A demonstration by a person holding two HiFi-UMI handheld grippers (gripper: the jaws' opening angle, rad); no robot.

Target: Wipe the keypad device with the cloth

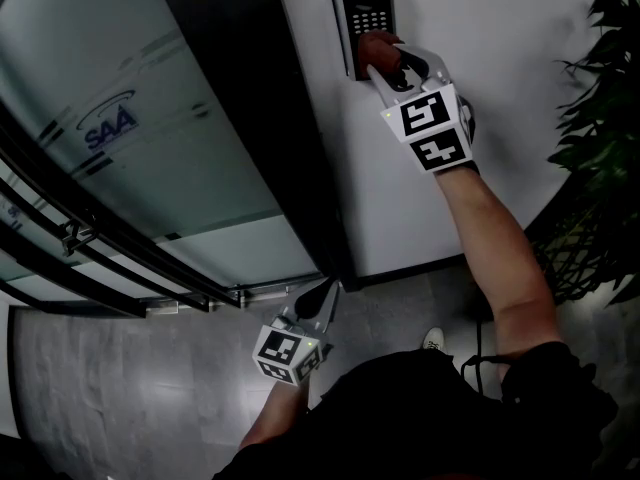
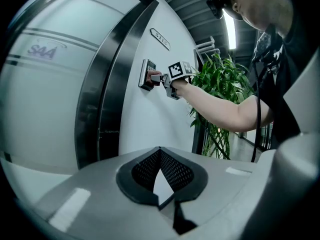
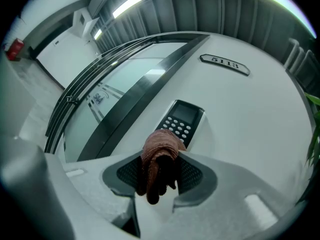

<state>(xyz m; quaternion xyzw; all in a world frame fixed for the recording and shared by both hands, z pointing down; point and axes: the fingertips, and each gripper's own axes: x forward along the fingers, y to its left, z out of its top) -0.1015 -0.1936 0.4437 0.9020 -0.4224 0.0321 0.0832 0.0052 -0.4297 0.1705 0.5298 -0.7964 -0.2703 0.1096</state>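
Keypad device: black, silver-framed rectangular keypad device (image 1: 362, 8) on white wall (image 1: 500, 28), top centre of head view; screen above, rows of pale keys below.
Cloth: reddish-brown knitted cloth (image 3: 159, 156), bunched, covers the keypad's lower end in head view; loose end hangs down btw the pads.
Right gripper: right gripper (image 1: 385, 63) pinches the cloth, jaws closed on it, tips at keypad's lower edge; bare forearm (image 1: 490, 238) runs up fr. lower right.
Left gripper: left gripper (image 1: 328, 293) low centre of head view, well apart fr. keypad; jaws pressed together at the tips, nothing btw them.
Door: frosted glass door (image 1: 130, 128) w/ dark frame, left of keypad; blue "SAA" logo upper left.
Plate: small oval number plate (image 3: 225, 64) on wall above keypad, digits unclear.
Plant: green leafy plant (image 1: 605, 168) at right edge.
Floor: grey floor (image 1: 130, 388), lower left.
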